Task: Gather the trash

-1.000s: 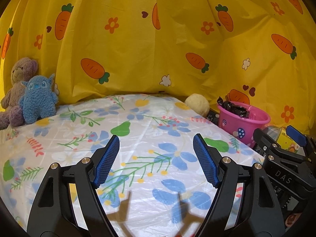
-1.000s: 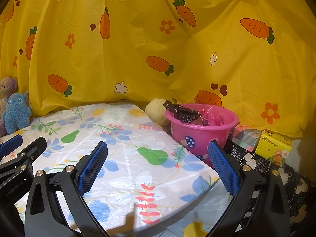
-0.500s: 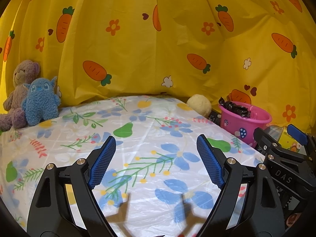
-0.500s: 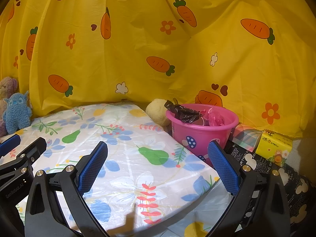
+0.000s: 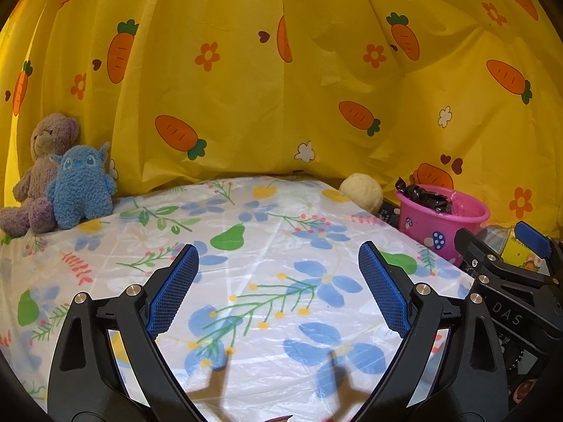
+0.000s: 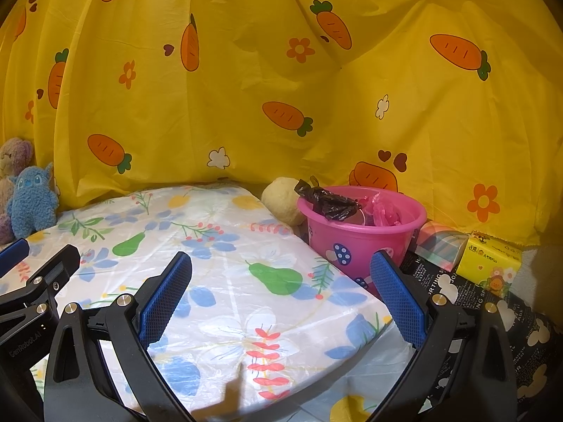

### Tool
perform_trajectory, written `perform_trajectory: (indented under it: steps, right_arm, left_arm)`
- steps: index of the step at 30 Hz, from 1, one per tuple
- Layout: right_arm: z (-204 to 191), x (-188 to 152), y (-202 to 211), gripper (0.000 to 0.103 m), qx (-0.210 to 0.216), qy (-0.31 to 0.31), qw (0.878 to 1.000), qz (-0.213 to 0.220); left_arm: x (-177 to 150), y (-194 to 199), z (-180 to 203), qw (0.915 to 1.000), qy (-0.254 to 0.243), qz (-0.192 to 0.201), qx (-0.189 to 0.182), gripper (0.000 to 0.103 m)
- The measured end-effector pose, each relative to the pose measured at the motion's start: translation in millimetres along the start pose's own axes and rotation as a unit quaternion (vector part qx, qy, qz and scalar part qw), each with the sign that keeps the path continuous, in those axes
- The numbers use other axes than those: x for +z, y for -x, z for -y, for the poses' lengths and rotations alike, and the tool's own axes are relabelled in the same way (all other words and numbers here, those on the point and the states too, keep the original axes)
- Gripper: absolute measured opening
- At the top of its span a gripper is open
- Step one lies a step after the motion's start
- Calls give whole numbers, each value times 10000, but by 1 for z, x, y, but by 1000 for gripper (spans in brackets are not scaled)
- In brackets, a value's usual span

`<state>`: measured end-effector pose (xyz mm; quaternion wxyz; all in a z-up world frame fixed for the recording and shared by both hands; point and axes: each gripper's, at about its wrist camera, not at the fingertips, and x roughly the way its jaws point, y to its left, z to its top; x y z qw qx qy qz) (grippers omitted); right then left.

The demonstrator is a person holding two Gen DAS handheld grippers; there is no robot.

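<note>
A pink bucket (image 6: 362,235) stands off the table's right edge, with crumpled black plastic (image 6: 330,204) and pink plastic (image 6: 383,211) inside. It also shows in the left wrist view (image 5: 440,225). My left gripper (image 5: 278,274) is open and empty above the flowered tablecloth (image 5: 246,246). My right gripper (image 6: 281,281) is open and empty above the table's right part, left of the bucket. I see no loose trash on the cloth.
A purple bear (image 5: 42,172) and a blue plush (image 5: 81,186) sit at the back left. A cream ball (image 6: 281,200) lies behind the bucket. A yellow tissue pack (image 6: 492,263) and a black printed bag (image 6: 457,299) lie right of it. A yellow carrot curtain (image 5: 281,88) hangs behind.
The left gripper has drawn back and opened a little wider. The right gripper has barely moved.
</note>
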<state>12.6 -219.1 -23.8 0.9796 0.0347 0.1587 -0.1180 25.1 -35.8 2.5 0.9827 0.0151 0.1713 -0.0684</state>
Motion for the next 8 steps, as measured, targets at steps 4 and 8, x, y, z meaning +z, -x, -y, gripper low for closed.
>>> perform_trajectory:
  steps: [4, 8]
  right_arm:
    - [1, 0, 0, 97, -3, -1, 10000, -2]
    - [2, 1, 0, 97, 5, 0, 10000, -2]
  left_arm:
    - [0, 1, -1, 10000, -1, 31, -8, 97]
    - [0, 0, -1, 10000, 3, 5, -5, 97]
